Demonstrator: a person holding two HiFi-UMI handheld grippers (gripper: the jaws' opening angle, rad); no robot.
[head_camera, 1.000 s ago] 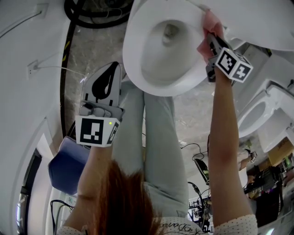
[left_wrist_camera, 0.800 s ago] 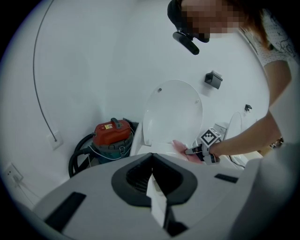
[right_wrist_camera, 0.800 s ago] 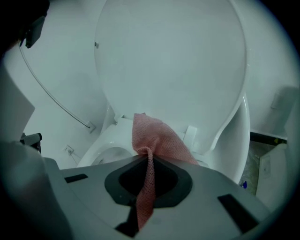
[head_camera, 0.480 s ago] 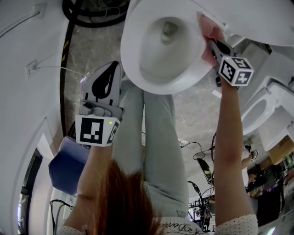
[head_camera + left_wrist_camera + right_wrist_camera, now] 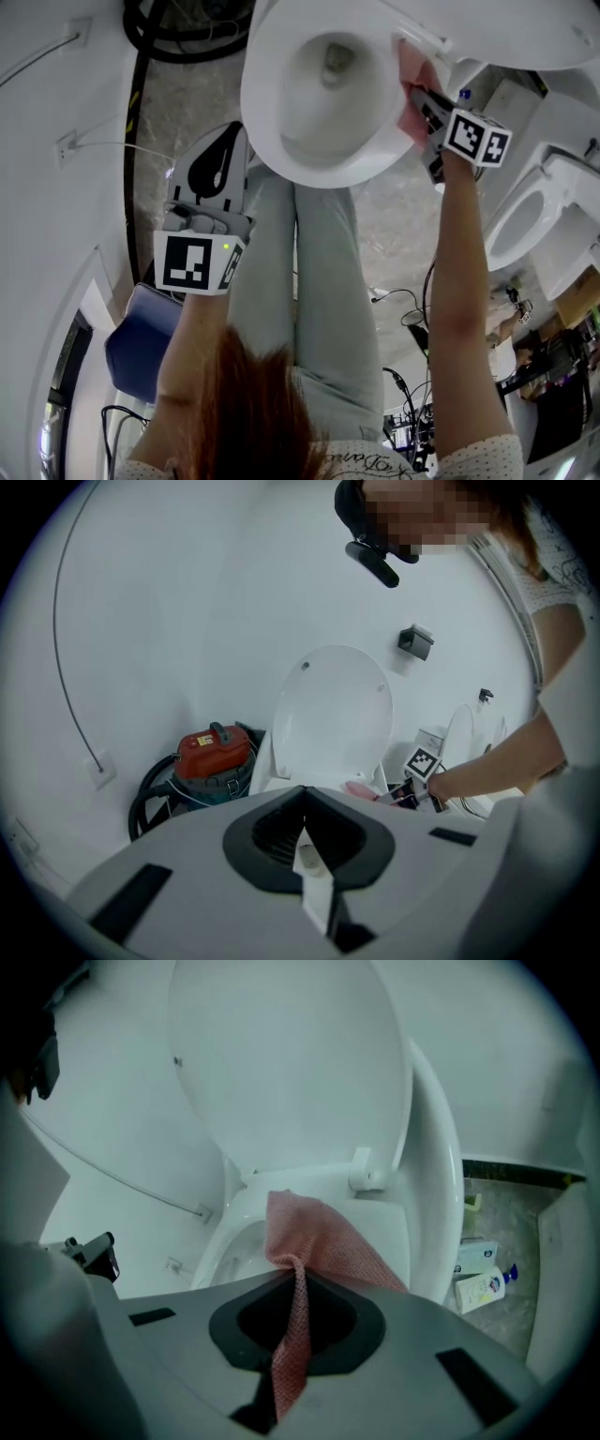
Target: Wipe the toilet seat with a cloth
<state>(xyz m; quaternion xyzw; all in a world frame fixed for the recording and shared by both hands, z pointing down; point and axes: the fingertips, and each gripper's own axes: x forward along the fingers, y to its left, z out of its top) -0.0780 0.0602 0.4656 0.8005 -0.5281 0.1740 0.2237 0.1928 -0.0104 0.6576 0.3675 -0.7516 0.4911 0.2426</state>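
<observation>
The white toilet [image 5: 272,141] fills the top of the head view with its lid [image 5: 281,1054] raised. A pink cloth [image 5: 410,80] [image 5: 314,1241] lies pressed on the right rear part of the seat, close to the hinge [image 5: 367,1177]. My right gripper [image 5: 427,101] [image 5: 298,1283] is shut on the cloth, and one end hangs down between its jaws. My left gripper [image 5: 228,141] [image 5: 302,794] is held left of the bowl, above the floor. It is shut with nothing in it and is not touching the toilet.
A red vacuum cleaner [image 5: 211,757] with a black hose [image 5: 169,33] stands left of the toilet by the wall. Bottles [image 5: 483,1283] stand on the floor to its right. A second toilet [image 5: 525,225] is at the far right. The person's legs [image 5: 309,281] are below the bowl.
My right gripper has slid the cloth a short way along the right side of the seat. The left gripper has stayed where it was.
</observation>
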